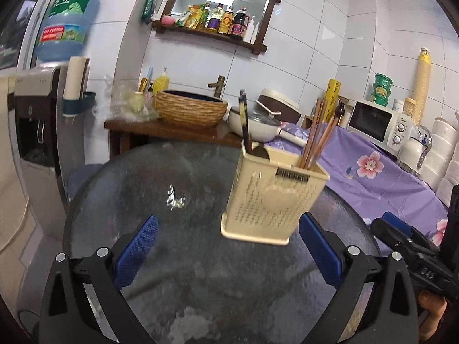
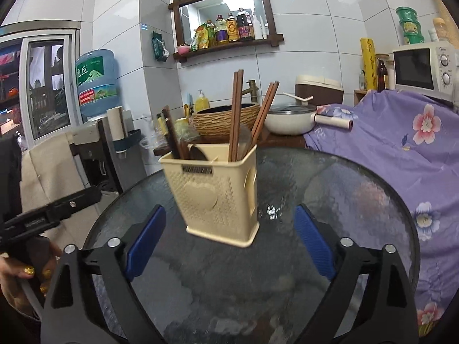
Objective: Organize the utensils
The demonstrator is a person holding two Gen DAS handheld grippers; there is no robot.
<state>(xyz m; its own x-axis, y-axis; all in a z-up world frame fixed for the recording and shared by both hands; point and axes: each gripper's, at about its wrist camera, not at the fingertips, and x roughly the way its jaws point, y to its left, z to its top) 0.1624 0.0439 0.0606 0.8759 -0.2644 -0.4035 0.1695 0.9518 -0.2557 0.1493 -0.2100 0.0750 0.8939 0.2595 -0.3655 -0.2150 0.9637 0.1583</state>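
Note:
A cream plastic utensil holder (image 1: 272,200) (image 2: 215,195) stands upright on the round glass table (image 1: 143,172) (image 2: 344,200). Several brown chopsticks (image 1: 315,134) (image 2: 236,114) lean in one compartment. A dark-handled spoon (image 1: 243,114) (image 2: 172,132) stands in the other. My left gripper (image 1: 229,219) is open, low over the table, with the holder just beyond its blue pads and toward the right one. My right gripper (image 2: 229,210) is also open, facing the holder from the other side with nothing between its pads. Each gripper shows at the edge of the other's view (image 1: 384,223) (image 2: 94,193).
A purple flowered cloth (image 2: 401,149) covers the counter by the table, with a microwave (image 2: 421,68) on it. Behind stand a white pan (image 2: 287,120), a woven basin (image 1: 189,109) on a wooden stand, and a water dispenser (image 1: 34,120). A person's hand (image 2: 25,275) holds the left gripper.

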